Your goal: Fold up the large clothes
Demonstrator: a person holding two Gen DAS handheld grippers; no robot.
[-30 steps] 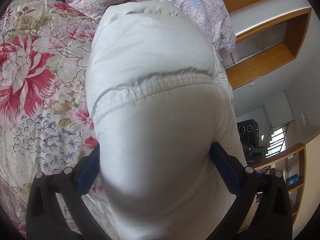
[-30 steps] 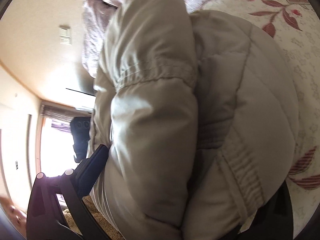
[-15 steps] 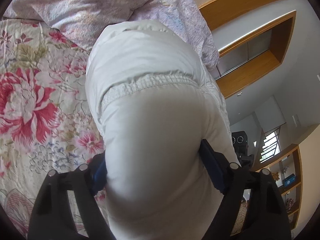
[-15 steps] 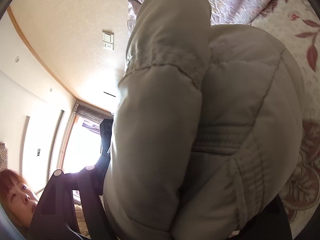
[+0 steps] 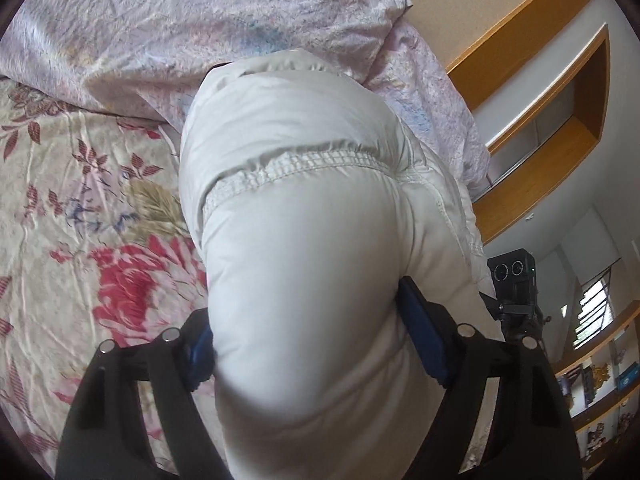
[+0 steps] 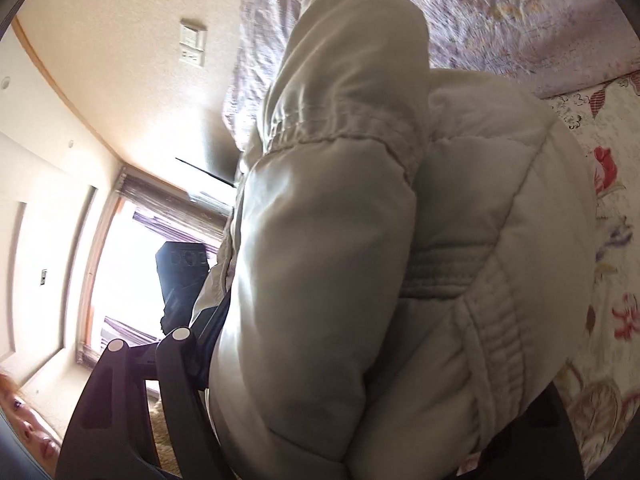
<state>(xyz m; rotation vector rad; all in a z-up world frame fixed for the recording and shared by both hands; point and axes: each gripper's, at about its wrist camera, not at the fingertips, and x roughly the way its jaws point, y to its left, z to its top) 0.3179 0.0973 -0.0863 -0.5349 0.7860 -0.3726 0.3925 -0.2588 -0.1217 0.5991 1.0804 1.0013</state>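
- Left wrist view: the left gripper (image 5: 308, 350) angles downward over the bed, its black finger arms spread wide at the near edge, and its blue pads (image 5: 420, 336) press into both sides of a thick fold of the puffy off-white quilted jacket (image 5: 304, 240).
- The jaws stand far apart only because the padded bundle fills the whole gap; the fabric bulges out ahead of the pads.
- The jacket is smooth, slightly glossy and pillowy, crossed by a gathered, stitched elastic band that puckers the cloth, with a second seam running down its right side.
- It is lifted between the fingers above the cream bedspread with red and pink flowers (image 5: 80, 240), which shows soft wrinkles on the left.
- Beyond the jacket lies a crinkled pale lilac duvet (image 5: 180, 32), heaped at the far side of the bed.
- On the right, a black camera on a tripod (image 5: 514, 280) stands before wooden-trimmed wall recesses and shelves.
- Right wrist view: the right gripper (image 6: 360, 384) is rolled onto its side, clamped likewise wide on a bulky bunch of the same jacket (image 6: 340, 260); one black finger shows on the left, the other is mostly buried behind the padding at lower right.
- Here two rounded, doubled-over lobes of quilting fill the frame, each with ribbed elastic hems.
- A person's face sits partly in view at the lower left corner.
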